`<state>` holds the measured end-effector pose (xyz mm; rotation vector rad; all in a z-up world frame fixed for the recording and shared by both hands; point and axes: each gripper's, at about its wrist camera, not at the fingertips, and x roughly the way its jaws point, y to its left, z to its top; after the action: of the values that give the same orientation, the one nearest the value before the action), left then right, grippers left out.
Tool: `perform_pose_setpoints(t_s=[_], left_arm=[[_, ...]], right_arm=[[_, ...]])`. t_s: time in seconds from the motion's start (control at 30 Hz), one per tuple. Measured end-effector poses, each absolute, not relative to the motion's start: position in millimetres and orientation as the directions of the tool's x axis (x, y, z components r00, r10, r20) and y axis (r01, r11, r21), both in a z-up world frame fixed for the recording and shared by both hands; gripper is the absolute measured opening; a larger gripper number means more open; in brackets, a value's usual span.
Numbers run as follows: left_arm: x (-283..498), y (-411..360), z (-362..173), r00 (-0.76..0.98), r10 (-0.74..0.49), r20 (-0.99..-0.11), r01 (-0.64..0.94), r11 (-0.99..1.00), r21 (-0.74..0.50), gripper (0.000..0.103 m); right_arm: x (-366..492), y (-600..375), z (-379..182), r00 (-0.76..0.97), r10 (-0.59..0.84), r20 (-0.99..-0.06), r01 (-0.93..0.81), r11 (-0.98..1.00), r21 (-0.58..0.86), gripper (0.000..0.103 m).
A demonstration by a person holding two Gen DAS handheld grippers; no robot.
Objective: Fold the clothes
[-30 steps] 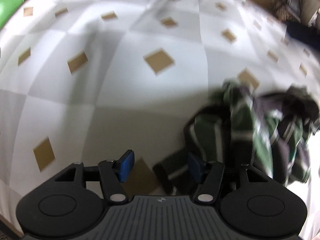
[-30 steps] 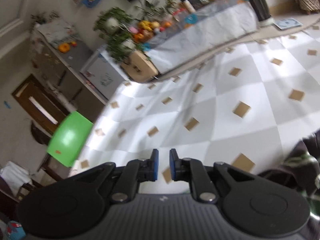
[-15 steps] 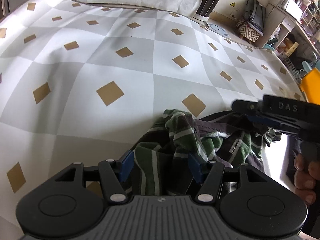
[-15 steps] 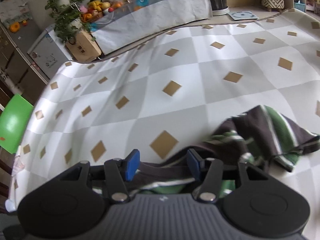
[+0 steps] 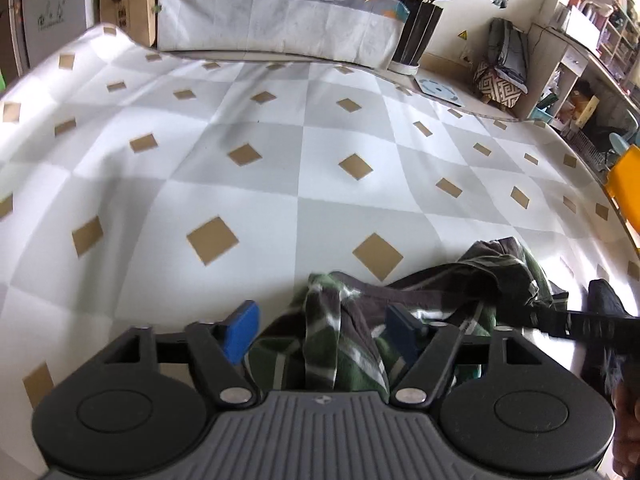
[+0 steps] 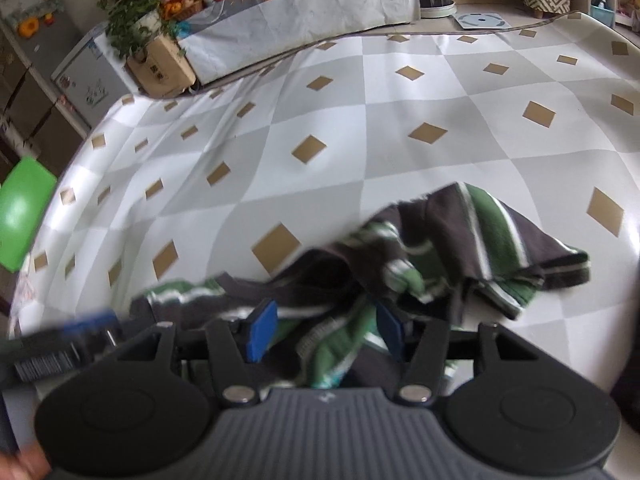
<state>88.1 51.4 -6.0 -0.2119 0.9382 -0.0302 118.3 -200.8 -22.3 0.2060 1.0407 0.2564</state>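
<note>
The crumpled striped shirt [image 5: 420, 312] lies directly between both opening tools, left tool [image 5: 320, 330] and right tool [image 6: 324, 330], neither clamped

- Loads of open room on the checkered mat [image 5: 248, 128]: everything ahead and to the left is bare, so a gripper can pass freely there.
- The only real lump on it is the crumpled striped garment [image 6: 460, 240], bunched up at the near edge.
- The right gripper [image 5: 568, 326] pokes in from the right, just beside that pile, so that side is tight.
- The far edge is blocked by a cloth-draped table [image 5: 276, 24], a cardboard box [image 6: 162, 66] and a dark planter [image 5: 416, 36].
</note>
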Motion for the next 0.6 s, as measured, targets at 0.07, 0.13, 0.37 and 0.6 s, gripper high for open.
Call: perform_pose_setpoints(t_s=[0.07,0.13,0.37,0.6], left_arm=[[91.3,49.0,-11.8,0.563,-0.112,-0.819,-0.074,0.98,-0.185,0.075],[94.4,44.7,-20.0,0.519,-0.108,-0.848,-0.078,0.982,-0.173,0.075],[98.0,27.1,-35.8,0.475,-0.073,-0.877,-0.063,0.991,-0.117,0.075],[99.6,22.5,-42.9,0.46,-0.086,-0.884,-0.052,0.991,-0.124,0.075]], right_arm=[[112.2,-207.7,-28.8,0.462,0.271,-0.845,-0.108,0.962,0.249,0.054],[107.4,-213.3,-36.6,0.437,0.244,-0.866,-0.102,0.97,0.222,0.054],[100.4,-203.7,-61.5,0.361,0.234,-0.903,-0.131,0.971,0.199,0.056],[94.9,-188.5,-72.7,0.369,0.212,-0.905,-0.166,0.973,0.16,0.058]])
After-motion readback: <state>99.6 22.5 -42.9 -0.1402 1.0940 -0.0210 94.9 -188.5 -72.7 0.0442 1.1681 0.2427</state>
